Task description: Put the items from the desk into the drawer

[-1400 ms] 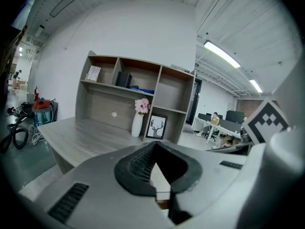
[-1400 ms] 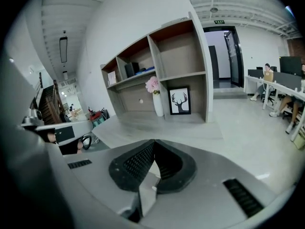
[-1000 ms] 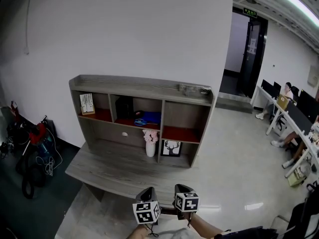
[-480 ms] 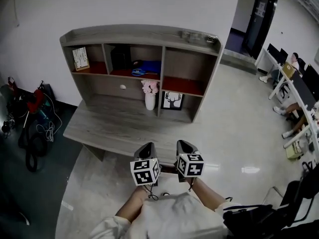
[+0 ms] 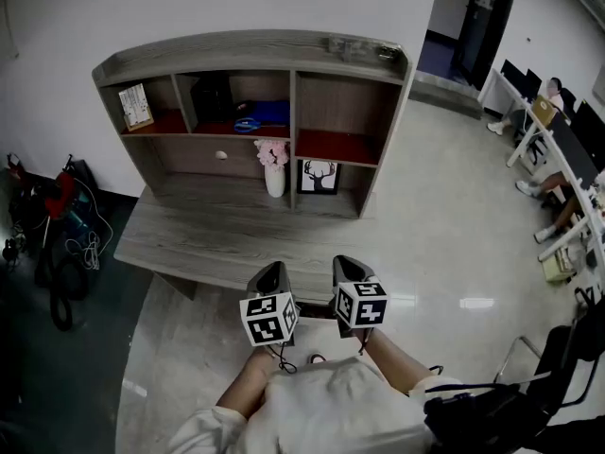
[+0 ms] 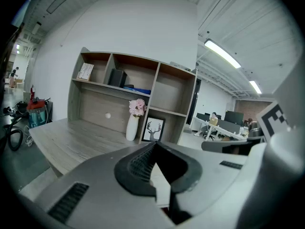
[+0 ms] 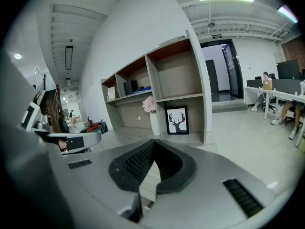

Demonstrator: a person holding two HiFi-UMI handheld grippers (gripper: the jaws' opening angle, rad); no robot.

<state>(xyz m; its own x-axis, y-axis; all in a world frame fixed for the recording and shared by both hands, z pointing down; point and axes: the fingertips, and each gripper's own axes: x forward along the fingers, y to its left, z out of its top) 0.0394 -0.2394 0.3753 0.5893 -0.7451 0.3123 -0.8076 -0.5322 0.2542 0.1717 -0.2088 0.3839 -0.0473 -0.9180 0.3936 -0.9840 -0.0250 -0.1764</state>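
A grey wooden desk (image 5: 189, 244) carries a shelf unit. On the desk stand a white vase with pink flowers (image 5: 274, 168) (image 6: 131, 125) (image 7: 153, 120) and a framed deer picture (image 5: 319, 176) (image 6: 152, 129) (image 7: 177, 120). Left of the vase is a shut drawer with a round knob (image 5: 221, 155) (image 6: 108, 115). Blue items (image 5: 260, 116), a black box (image 5: 210, 97) and a small card (image 5: 136, 107) sit on the shelf above. My left gripper (image 5: 274, 277) (image 6: 155, 144) and right gripper (image 5: 347, 270) (image 7: 153, 142) hang side by side before the desk's near edge, both shut and empty.
Bags, a red canister and cables (image 5: 57, 244) lie on the floor left of the desk. Office desks with seated people (image 5: 558, 159) stand at the far right, and a dark chair (image 5: 529, 395) is at the lower right. Glossy floor runs right of the desk.
The head view has tilted downward, so the desk and shelf now sit higher and fuller in the picture. Both grippers stay together in front of the desk edge.
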